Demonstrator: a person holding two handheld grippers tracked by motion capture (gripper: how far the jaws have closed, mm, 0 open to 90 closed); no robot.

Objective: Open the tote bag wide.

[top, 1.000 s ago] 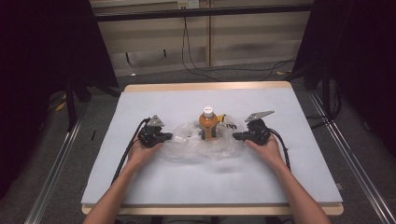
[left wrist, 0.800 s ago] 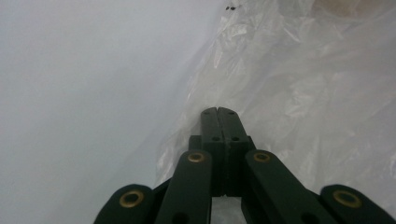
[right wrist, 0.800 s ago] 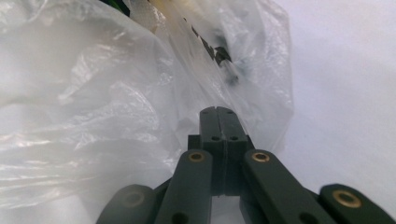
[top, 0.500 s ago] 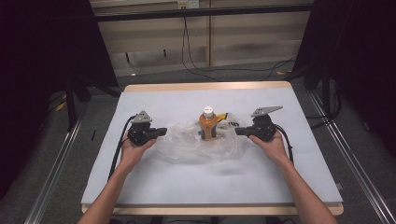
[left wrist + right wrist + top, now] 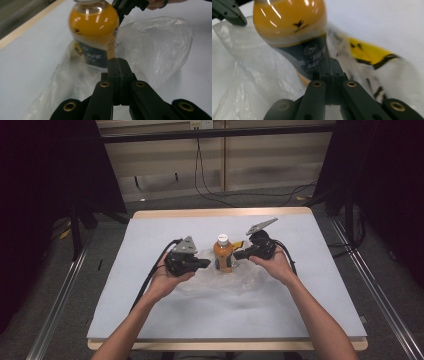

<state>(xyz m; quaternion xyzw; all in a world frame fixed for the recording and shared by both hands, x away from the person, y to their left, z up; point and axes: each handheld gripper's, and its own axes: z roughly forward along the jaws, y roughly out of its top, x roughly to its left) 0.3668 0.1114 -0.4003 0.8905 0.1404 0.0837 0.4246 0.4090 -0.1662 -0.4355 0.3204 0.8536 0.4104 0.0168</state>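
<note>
You hold the left hand-held gripper (image 5: 204,263) and the right hand-held gripper (image 5: 239,254) on either side of the orange-filled clear plastic bottle with a white cap (image 5: 223,254), which stands upright near the middle of the pale grey worktop (image 5: 150,320). Each hand-held gripper has its jaws closed together, and each appears to pinch an edge of the thin, crumpled transparent plastic bag (image 5: 235,281) that lies around the bottle's base and spreads toward you.

Step in hand, as judged: you are drawing the bag's mouth up around the bottle, one edge per side.

Next move, as judged: lift both edges evenly past the bottle's shoulder, keeping the film taut and the bottle upright; an uneven pull could tip it.

Limits of view: in both gripper views the closed jaw tips hide the exact pinch point, so you cannot confirm how much film is caught. The bottle's dark label (image 5: 313,58) is blurred. A yellow and black patch (image 5: 372,53) beside the bottle shows through the film and cannot be identified. The bottle's base is hidden by the bag.
</note>
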